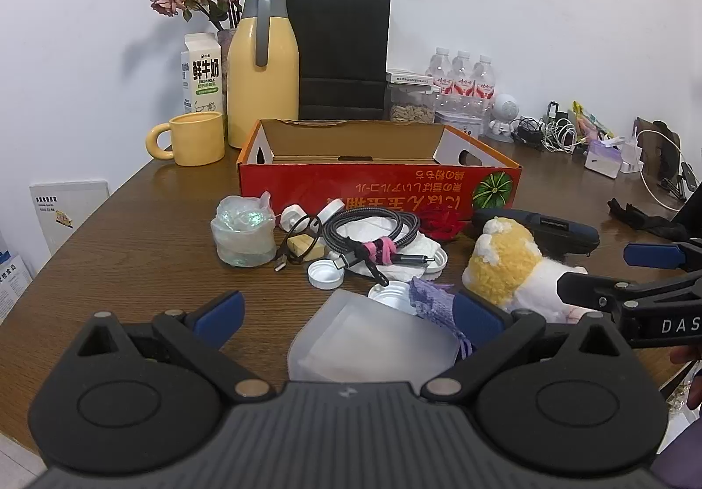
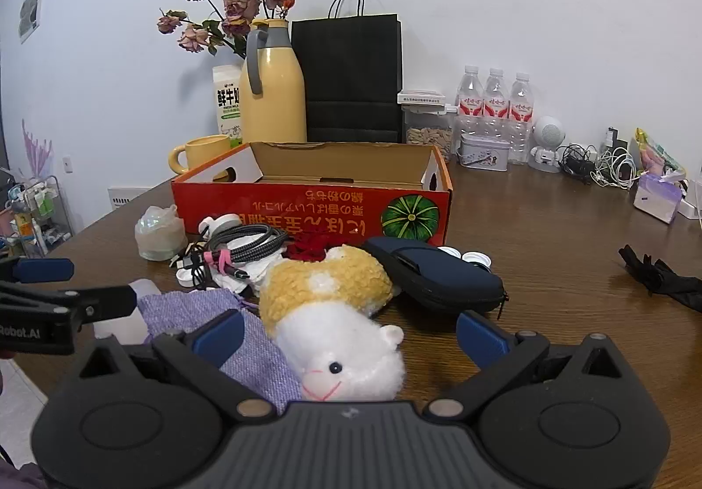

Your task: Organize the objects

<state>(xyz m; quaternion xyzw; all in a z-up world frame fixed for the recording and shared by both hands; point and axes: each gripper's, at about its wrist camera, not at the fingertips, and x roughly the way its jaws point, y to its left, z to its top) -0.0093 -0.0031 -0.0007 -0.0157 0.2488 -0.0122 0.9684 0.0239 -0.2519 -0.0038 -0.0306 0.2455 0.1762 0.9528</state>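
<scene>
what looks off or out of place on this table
The red cardboard box is empty while the loose things lie piled on the table in front of it. Its printing reads upside down. The plush toy lies tipped on its side, and several loose bottle caps are scattered about.

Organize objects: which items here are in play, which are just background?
In play:
- red cardboard box, open
- plush toy
- coiled cable
- navy zip case
- purple pouch
- white caps

Background:
- yellow jug
- yellow mug
- milk carton
- black paper bag
- water bottles
</scene>
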